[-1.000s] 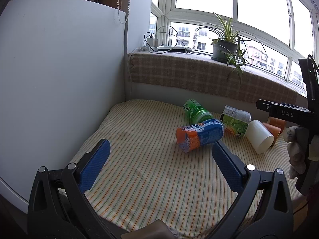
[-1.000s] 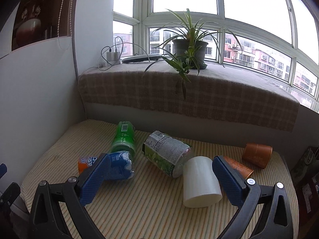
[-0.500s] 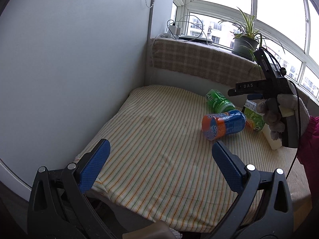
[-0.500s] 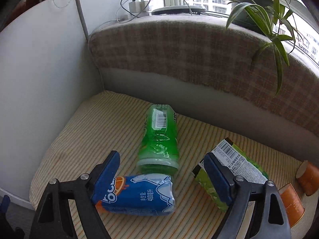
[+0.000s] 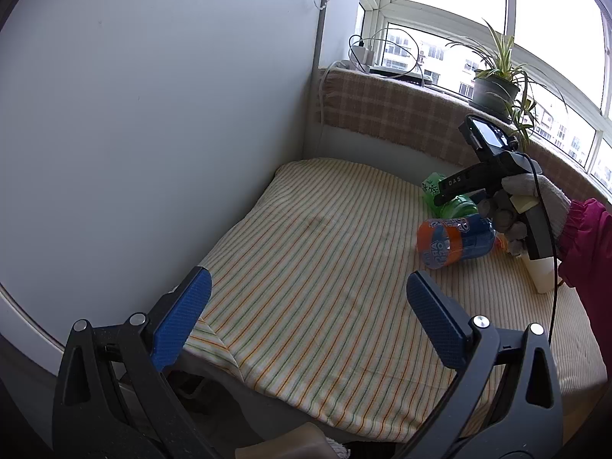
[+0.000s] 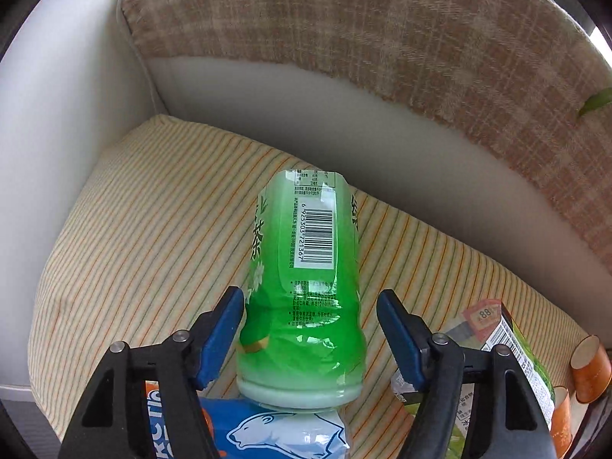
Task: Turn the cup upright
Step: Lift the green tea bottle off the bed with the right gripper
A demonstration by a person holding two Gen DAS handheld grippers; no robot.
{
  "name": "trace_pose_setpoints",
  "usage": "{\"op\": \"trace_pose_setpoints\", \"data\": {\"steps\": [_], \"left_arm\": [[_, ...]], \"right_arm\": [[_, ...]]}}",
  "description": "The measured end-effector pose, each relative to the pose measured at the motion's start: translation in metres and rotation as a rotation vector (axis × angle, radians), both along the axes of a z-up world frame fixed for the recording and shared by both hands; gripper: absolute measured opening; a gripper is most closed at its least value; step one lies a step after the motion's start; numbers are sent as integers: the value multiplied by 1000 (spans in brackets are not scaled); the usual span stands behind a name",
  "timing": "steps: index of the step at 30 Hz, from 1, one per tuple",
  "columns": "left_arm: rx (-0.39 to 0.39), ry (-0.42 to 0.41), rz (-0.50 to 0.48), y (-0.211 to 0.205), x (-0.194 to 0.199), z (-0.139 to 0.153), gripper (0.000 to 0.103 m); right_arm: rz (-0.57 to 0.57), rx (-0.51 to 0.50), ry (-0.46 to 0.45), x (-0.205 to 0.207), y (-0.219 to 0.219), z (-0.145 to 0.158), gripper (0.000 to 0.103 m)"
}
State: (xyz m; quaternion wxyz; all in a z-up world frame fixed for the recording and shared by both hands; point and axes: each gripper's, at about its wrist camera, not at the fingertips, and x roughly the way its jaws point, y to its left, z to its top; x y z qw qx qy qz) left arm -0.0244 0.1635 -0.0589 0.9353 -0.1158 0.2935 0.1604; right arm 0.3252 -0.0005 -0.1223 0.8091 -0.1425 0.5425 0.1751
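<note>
A green cup (image 6: 306,279) wrapped in a bottle label lies on its side on the striped cloth (image 6: 134,206). My right gripper (image 6: 310,321) is open with its two blue pads on either side of the cup's wide end, not touching it. In the left wrist view the same green cup (image 5: 451,201) shows partly behind the right gripper's body. My left gripper (image 5: 306,313) is open and empty near the table's front edge, far from the cups.
A blue-orange cup (image 5: 455,243) lies just in front of the green one (image 6: 267,432). A light-green labelled cup (image 6: 512,352) and orange cups (image 6: 591,367) lie to the right, a white cup (image 5: 541,275) too. White panel (image 5: 153,114) on the left; plaid-covered sill (image 6: 382,38) behind.
My right gripper has moved forward and down to straddle the green cup, its jaws narrower than before. My left gripper has pulled back and turned left.
</note>
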Motion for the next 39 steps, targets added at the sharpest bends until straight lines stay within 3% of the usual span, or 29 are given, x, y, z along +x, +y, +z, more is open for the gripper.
{"op": "trace_pose_setpoints", "data": {"steps": [3, 7, 20, 31, 36, 39], "left_arm": [[1, 3, -6, -1, 3, -1, 103], [4, 1, -13, -2, 3, 0, 103], [9, -3, -11, -3, 4, 0, 103], [32, -22, -17, -15, -2, 8, 103], [31, -21, -36, -27, 2, 9, 103], [-18, -6, -67, -32, 9, 6, 103]], "right_arm": [[2, -20, -3, 2, 5, -3, 73], [15, -53, -10, 5, 16, -9, 64], [29, -51, -71, 7, 33, -3, 63], [23, 77, -190, -15, 9, 58, 63], [10, 155, -233, -48, -23, 92, 63], [-12, 196, -242, -77, -51, 105, 63]]}}
